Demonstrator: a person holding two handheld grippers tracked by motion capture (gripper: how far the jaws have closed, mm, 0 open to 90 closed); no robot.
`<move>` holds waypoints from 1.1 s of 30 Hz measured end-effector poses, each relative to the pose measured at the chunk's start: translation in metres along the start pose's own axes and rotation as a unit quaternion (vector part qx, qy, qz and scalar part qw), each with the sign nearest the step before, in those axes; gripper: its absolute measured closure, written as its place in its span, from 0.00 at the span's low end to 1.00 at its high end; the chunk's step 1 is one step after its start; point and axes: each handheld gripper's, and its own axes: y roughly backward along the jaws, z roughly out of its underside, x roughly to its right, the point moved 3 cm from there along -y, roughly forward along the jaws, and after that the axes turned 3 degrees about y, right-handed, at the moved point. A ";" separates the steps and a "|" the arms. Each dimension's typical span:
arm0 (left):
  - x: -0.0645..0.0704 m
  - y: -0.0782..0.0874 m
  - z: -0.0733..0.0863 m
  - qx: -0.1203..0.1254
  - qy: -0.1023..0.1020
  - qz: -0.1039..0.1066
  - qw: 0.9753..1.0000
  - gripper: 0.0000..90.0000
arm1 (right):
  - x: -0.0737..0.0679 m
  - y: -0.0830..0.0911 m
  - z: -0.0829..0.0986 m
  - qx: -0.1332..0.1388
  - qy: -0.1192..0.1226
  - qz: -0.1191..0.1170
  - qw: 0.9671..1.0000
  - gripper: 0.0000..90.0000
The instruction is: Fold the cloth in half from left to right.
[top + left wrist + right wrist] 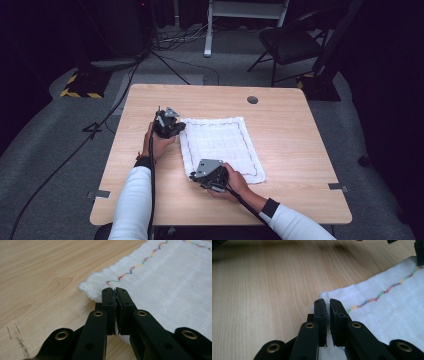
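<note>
The light wood-grain tabletop (290, 150) carries a small round grey grommet hole (252, 99) near its far edge, and a grey metal bracket (101, 193) sits at its near left edge, another (338, 186) at the near right edge. Grey carpeted floor (45, 150) surrounds it. Beyond the far side stands a black folding chair (290, 45), beside a white metal frame leg (209, 30). A yellow-and-black striped base (80, 87) rests far left on the floor, and black cables (75, 150) trail across the carpet toward the dark background
</note>
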 end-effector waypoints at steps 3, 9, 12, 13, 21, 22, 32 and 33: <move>0.001 0.002 -0.002 0.011 0.005 0.002 1.000 0.96 | 0.001 0.003 -0.001 0.004 -0.003 0.000 1.000 0.94; 0.004 0.004 -0.007 0.018 0.005 0.001 1.000 0.96 | 0.005 0.010 -0.004 0.016 -0.008 0.007 1.000 0.94; 0.008 0.002 -0.013 0.028 0.007 0.006 1.000 0.96 | 0.007 0.016 -0.005 0.023 -0.013 0.012 1.000 0.94; 0.008 0.002 -0.013 0.028 0.007 0.006 1.000 0.96 | 0.007 0.016 -0.005 0.023 -0.013 0.012 1.000 0.94; 0.022 -0.008 -0.028 0.039 0.003 0.009 0.999 0.96 | 0.016 0.038 0.003 0.032 -0.029 0.024 0.999 0.94; 0.025 -0.009 -0.031 0.040 0.004 0.011 0.999 0.96 | 0.018 0.041 0.005 0.032 -0.031 0.025 0.999 0.94; 0.047 -0.021 -0.056 0.049 -0.015 0.019 0.998 0.96 | 0.034 0.074 0.022 0.045 -0.058 0.047 0.996 0.94; 0.052 -0.023 -0.061 0.050 -0.020 0.022 0.998 0.96 | 0.036 0.081 0.026 0.046 -0.062 0.052 0.996 0.94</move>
